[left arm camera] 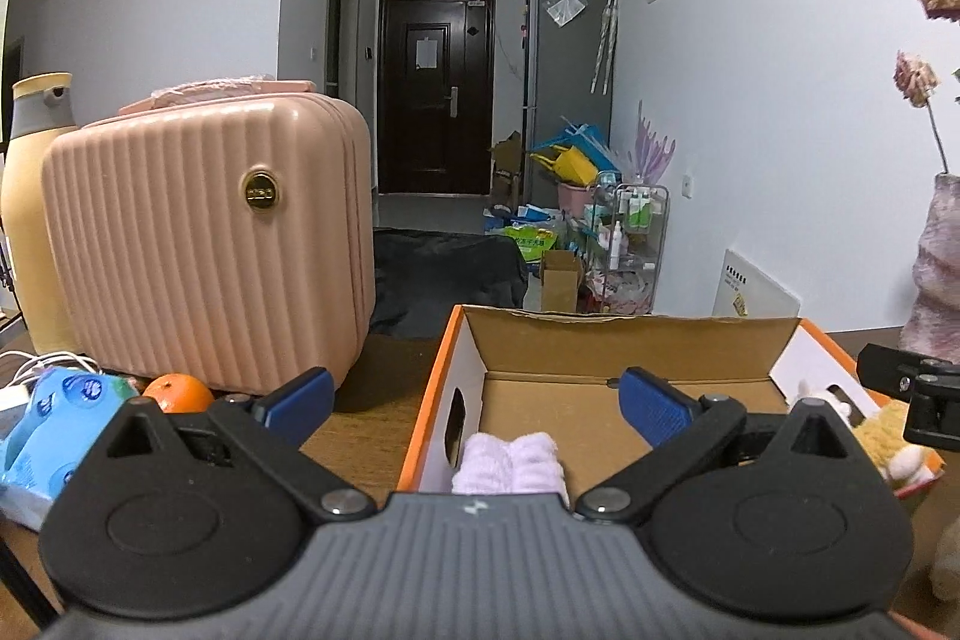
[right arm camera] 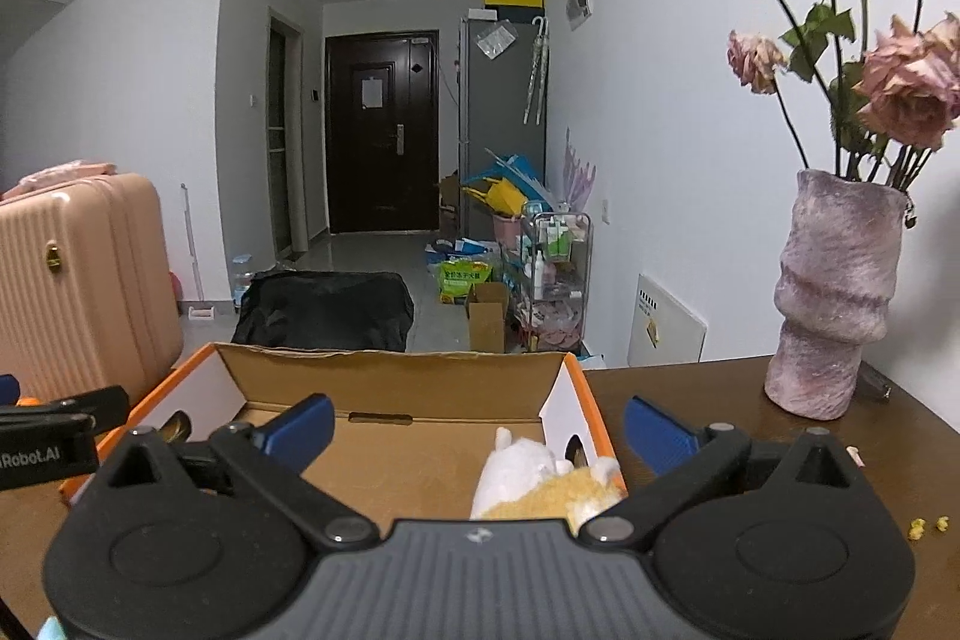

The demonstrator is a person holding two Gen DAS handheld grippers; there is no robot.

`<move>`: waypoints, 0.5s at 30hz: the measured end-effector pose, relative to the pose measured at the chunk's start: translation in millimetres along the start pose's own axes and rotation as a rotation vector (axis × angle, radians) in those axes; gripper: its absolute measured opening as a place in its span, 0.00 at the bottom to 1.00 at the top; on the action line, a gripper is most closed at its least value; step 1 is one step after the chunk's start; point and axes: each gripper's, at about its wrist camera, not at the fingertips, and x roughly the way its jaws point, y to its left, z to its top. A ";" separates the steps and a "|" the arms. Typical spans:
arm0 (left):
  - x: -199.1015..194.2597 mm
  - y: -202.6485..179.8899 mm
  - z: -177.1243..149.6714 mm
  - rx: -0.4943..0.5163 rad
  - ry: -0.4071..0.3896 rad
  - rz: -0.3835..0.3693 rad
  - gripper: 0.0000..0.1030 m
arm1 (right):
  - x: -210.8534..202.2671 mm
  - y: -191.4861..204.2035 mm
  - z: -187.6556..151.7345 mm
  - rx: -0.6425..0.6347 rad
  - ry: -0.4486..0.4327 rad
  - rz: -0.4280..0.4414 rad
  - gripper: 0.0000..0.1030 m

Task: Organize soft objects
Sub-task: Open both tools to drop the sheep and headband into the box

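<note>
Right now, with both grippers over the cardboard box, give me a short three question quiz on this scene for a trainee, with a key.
1. True or false: the left gripper is shut on the lilac towel.
2. Which soft thing lies at the box's right end? A) a blue tissue pack B) a yellow and white plush toy C) a black bag
3. Fill in: the pink suitcase stands to the ____ of the cardboard box in the left wrist view.

Key
1. False: its jaws stand open, with the towel lying in the box below.
2. B, the plush toy.
3. Left.
</note>
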 end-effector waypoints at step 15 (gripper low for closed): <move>-60.9 7.7 -25.3 0.019 -0.018 0.005 1.00 | -72.8 -1.4 -31.5 -0.036 -0.045 0.034 1.00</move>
